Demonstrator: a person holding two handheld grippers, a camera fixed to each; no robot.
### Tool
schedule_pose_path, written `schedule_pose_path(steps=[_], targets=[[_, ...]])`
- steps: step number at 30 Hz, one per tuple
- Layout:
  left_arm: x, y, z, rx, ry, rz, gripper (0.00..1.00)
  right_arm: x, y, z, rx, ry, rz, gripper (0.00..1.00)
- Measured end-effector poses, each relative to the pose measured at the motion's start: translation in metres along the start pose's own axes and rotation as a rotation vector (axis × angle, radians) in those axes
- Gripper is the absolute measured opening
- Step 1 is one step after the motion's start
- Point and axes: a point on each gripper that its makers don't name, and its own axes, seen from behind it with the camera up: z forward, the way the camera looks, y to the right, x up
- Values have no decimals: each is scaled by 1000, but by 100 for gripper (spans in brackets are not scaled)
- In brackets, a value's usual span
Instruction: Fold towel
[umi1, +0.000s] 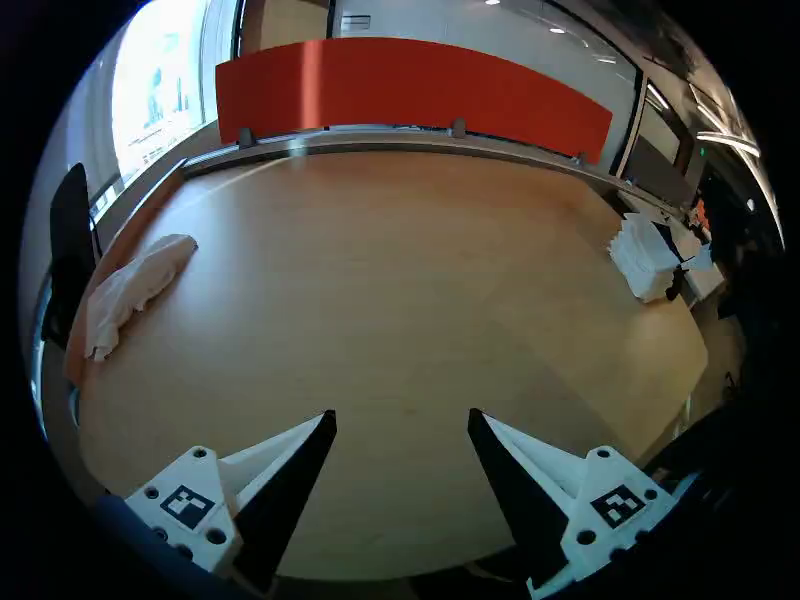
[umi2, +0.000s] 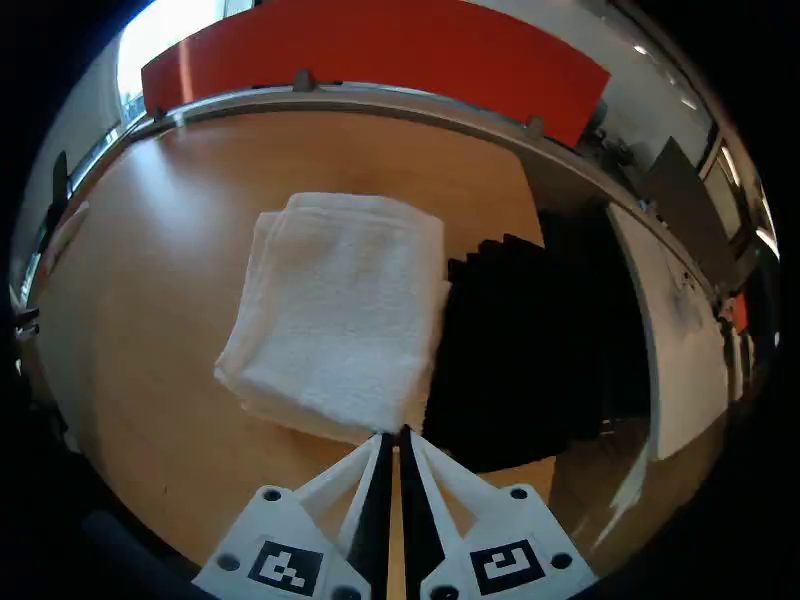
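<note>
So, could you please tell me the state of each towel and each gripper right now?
folded towel: folded, lying flat on the table.
crumpled towel: unfolded, bunched up near the table's edge.
towel stack: piled up near the table's other edge.
left gripper: open, empty, above bare table.
right gripper: shut, tips at the folded towel's near edge; whether it pinches it is unclear.

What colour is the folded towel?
The folded towel is white, best seen in the right gripper view.
</note>
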Motion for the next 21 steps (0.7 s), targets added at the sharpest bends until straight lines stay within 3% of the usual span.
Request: schedule_pose_path(steps=[8, 12, 21], targets=[[0, 0, 0, -1, 0, -1, 98, 2, 1, 1, -13, 2, 1, 7], [0, -1, -1, 0, 2, -4, 98, 1, 0, 0, -15, 3, -2, 18], [1, -2, 0, -6, 5, -8, 98, 5, -13, -8, 7, 39, 10, 87]])
